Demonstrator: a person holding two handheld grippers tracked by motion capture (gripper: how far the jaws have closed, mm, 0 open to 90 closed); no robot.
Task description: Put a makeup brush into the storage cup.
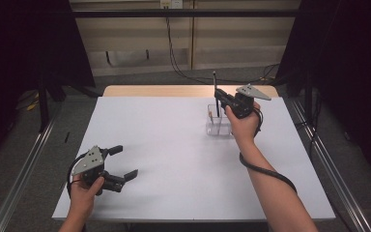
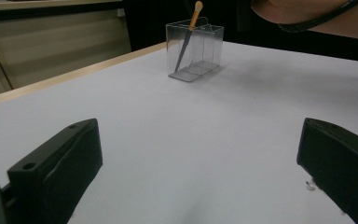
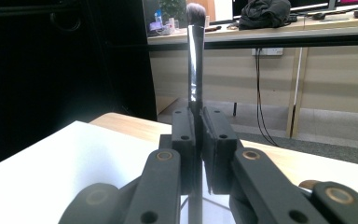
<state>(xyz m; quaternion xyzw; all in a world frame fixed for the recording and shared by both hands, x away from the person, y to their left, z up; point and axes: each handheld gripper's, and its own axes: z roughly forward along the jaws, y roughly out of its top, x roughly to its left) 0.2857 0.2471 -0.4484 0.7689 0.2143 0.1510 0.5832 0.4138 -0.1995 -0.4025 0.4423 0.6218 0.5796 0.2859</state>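
**A brush held up over the clear box**

Near the person, the left tool [image 1: 121, 166] rests low on the white surface [image 1: 174, 154]. Its two black jaws stand wide apart, and nothing is between them. A black cable [image 1: 265, 171] loops along the right forearm.

Farther off, toward the back right of the surface, stands a clear plastic box [image 1: 218, 124]. It has see-through walls and a small thing with an orange tip [image 2: 197, 8] leans inside it. The bare surface lies between the left tool and the box, and nothing stands in the way.

The right tool [image 1: 221, 99] is held just above the box. Its jaws are pressed together on a makeup brush [image 3: 195, 60]. The brush has a shiny black handle and stands straight up between the jaws. Its dark, fluffy tip points up, well above the tool. The lower end of the handle goes down toward the box; whether it touches the box cannot be told.

Behind the surface are a pale wall and hanging cables [image 1: 174, 53].
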